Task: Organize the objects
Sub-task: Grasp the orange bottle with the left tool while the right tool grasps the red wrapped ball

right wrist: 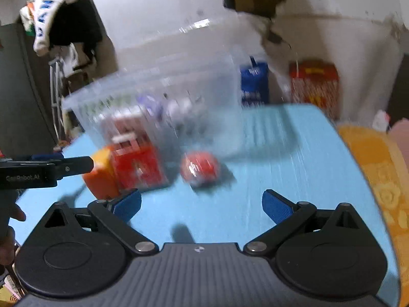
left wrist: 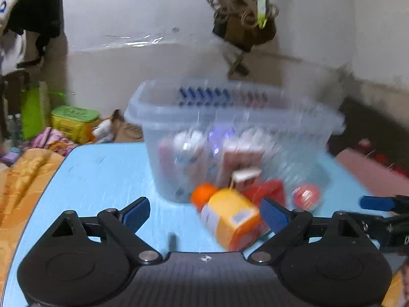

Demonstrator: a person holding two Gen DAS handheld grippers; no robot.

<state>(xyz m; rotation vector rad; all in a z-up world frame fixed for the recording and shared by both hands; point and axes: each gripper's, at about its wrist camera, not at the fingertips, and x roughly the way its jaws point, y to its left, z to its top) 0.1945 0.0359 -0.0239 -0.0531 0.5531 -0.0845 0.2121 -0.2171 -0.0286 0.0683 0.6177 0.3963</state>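
A clear plastic tub (left wrist: 230,117) stands on the light blue table (left wrist: 102,174) and holds several small packs; it shows blurred in the right wrist view (right wrist: 158,89). In front of it lie an orange box (left wrist: 231,220), a red box (left wrist: 268,192) and a round red item (left wrist: 306,195). My left gripper (left wrist: 204,212) is open, with the orange box between its fingers toward the right one. My right gripper (right wrist: 202,203) is open and empty, short of the round red item (right wrist: 200,167) and red box (right wrist: 139,168). The orange box (right wrist: 101,176) sits by the left gripper's tip.
A blue carton (right wrist: 254,83) and a red carton (right wrist: 314,85) stand beyond the table's far edge. Orange bedding (left wrist: 23,179) lies left of the table, and also at the right in the right wrist view (right wrist: 383,179). A green-lidded pack (left wrist: 74,120) sits behind.
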